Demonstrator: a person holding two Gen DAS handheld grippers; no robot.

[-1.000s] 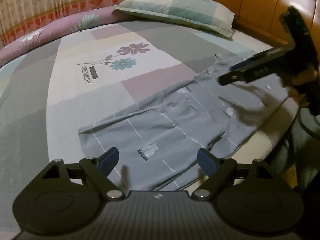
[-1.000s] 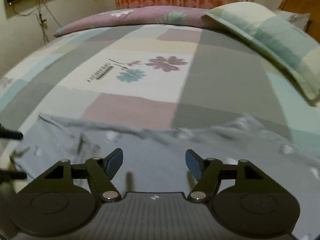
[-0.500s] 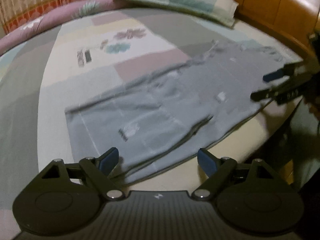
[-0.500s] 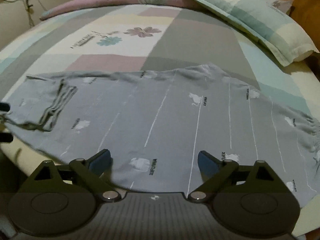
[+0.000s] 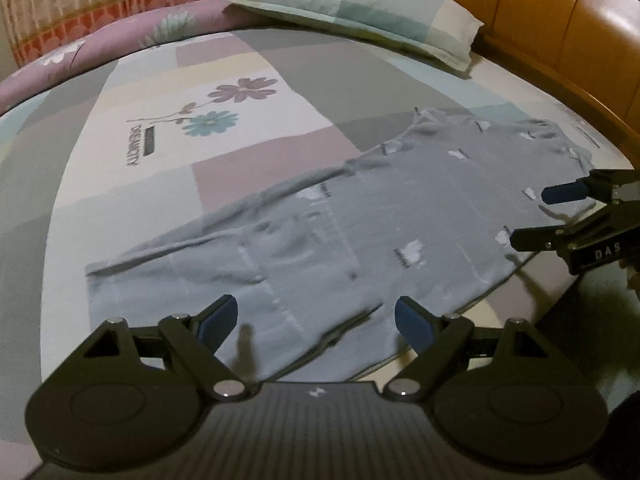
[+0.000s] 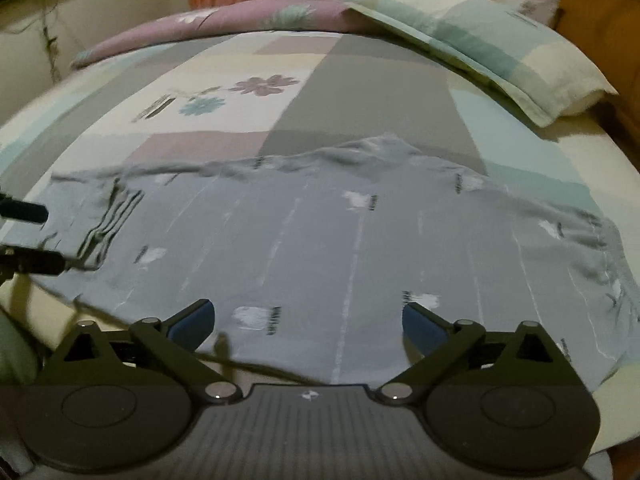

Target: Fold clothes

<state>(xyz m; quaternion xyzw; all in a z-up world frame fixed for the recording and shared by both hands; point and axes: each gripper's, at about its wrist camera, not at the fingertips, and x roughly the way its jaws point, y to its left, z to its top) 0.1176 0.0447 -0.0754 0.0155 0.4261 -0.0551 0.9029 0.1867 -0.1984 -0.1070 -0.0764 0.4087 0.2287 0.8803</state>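
Bed [image 5: 120, 184], patchwork sheet in grey, cream, pink and pale green, with a flower print at its centre; taken here as the landmark.

Left gripper [image 5: 316, 318]: at the near edge of the bed, over the garment's left end. Jaws set wide, blue pads apart, nothing clamped between them.

Grey garment [image 5: 340, 232]: spread flat along the near edge of the bed, lengthwise from left to right. Pale stripes and small white motifs. One folded-over portion at its left end; slight rumpling along the far edge.

Right gripper [image 6: 308, 320]: at the near edge of the bed, over the garment's right half. Jaws opening, pads clear of the cloth, nothing gripped.

Pillow [image 5: 360, 4]: checked, green and cream, at the far right corner of the bed.

Headboard [image 5: 560, 32]: wooden, along the right end of the bed.
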